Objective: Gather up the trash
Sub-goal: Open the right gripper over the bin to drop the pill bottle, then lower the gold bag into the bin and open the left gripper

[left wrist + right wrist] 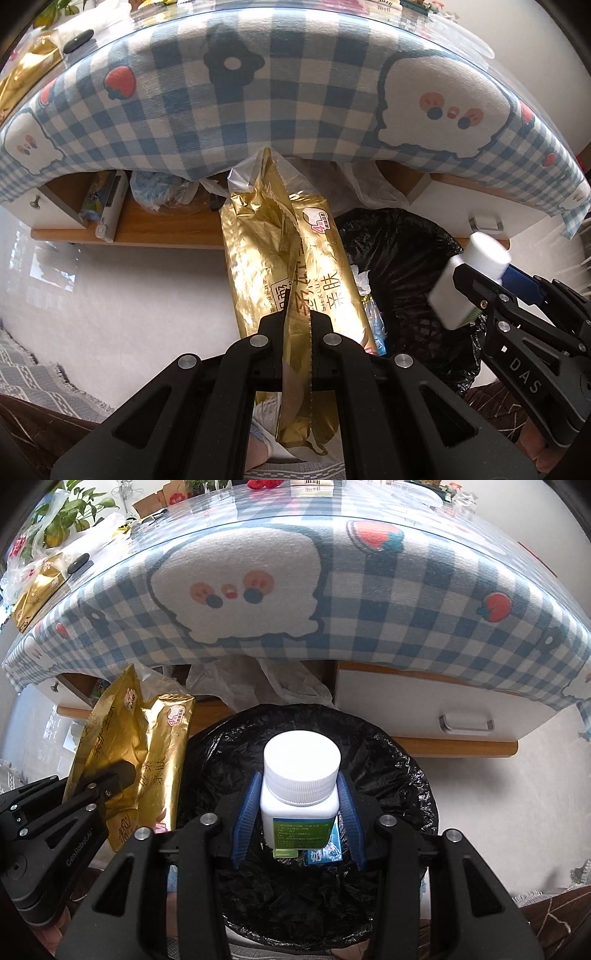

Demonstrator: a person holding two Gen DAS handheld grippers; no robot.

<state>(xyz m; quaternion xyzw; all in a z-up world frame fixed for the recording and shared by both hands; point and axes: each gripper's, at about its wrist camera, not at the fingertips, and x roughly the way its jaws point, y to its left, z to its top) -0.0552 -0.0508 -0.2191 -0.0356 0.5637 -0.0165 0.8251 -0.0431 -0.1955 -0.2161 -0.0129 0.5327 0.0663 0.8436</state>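
Note:
My left gripper (295, 325) is shut on a gold foil wrapper (273, 258) and holds it upright just left of the bin. The wrapper also shows in the right wrist view (147, 746), with the left gripper (118, 775) clamped on it. My right gripper (299, 794) is shut on a white pill bottle (301, 775) with a ribbed cap and green label, held over the bin (399, 775). The bin has a black liner and holds a blue packet (325, 853). In the left wrist view the bottle (469, 280) and right gripper (476, 291) sit at the right, above the bin (406, 258).
A table with a blue checked cloth (369, 627) hangs over the bin. Below it are a wooden shelf (147, 229) with boxes and plastic bags, and a white drawer (465, 723). Another gold pack (37, 590) and plants (66, 513) stand on the tabletop.

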